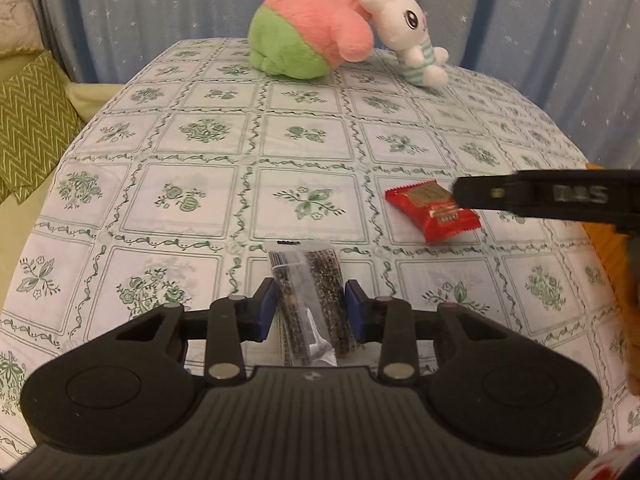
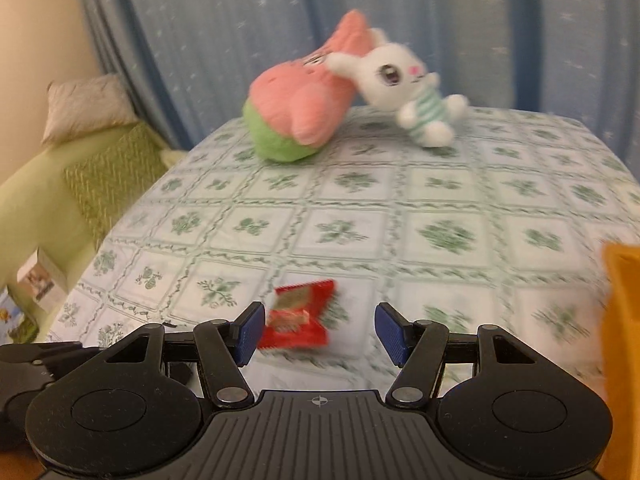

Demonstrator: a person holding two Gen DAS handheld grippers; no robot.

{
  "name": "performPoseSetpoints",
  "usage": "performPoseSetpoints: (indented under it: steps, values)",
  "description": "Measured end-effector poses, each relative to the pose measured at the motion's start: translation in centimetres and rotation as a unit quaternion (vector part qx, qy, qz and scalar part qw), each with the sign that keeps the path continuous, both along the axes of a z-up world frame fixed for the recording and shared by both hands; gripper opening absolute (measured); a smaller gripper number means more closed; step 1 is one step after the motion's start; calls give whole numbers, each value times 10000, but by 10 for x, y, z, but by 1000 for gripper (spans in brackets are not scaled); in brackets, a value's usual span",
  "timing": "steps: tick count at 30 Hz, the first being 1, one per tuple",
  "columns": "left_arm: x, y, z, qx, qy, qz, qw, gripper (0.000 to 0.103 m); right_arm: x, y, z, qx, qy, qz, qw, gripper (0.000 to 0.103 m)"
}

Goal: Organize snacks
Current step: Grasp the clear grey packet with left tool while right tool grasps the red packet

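A clear packet of dark sesame bars lies on the tablecloth between the blue pads of my left gripper; the pads stand close on both sides of it. A red snack packet lies to the right, with the tip of my right gripper over it. In the right wrist view that red packet lies on the cloth just ahead of my open right gripper, nearer its left pad. That view is blurred.
A pink and green plush and a white rabbit plush lie at the table's far edge. An orange container stands at the right. A green sofa with cushions is left of the table. Blue curtains hang behind.
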State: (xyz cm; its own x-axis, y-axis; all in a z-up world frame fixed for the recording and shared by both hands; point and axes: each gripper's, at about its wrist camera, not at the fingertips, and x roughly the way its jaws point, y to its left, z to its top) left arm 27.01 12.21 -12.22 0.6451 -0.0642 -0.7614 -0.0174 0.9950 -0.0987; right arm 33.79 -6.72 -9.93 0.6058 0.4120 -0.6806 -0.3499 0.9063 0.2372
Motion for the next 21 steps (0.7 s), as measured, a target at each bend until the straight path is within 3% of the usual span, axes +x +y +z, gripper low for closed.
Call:
performPoseSetpoints:
  steps: [3,7,12,18,21]
  values:
    - [3,7,-1,-108,39,4,9999,33,15,15,-9,-138,159,178,9996,51]
    - [6,10,-1,-88,60,-13,9999,34,28,30,-22,-500,336,363,9975,45]
    - [6,8,-2,141,40,-29,9999,44,35,35,-29,-706,394,425,9958,32]
    - [6,3,-6,320,67,-154,9993,44,19,35,-25,-886,299,498,9944,28]
    - [5,-1,-6,434,53,-179,9989,35,5,26,-24,-801,352,425,9953,27]
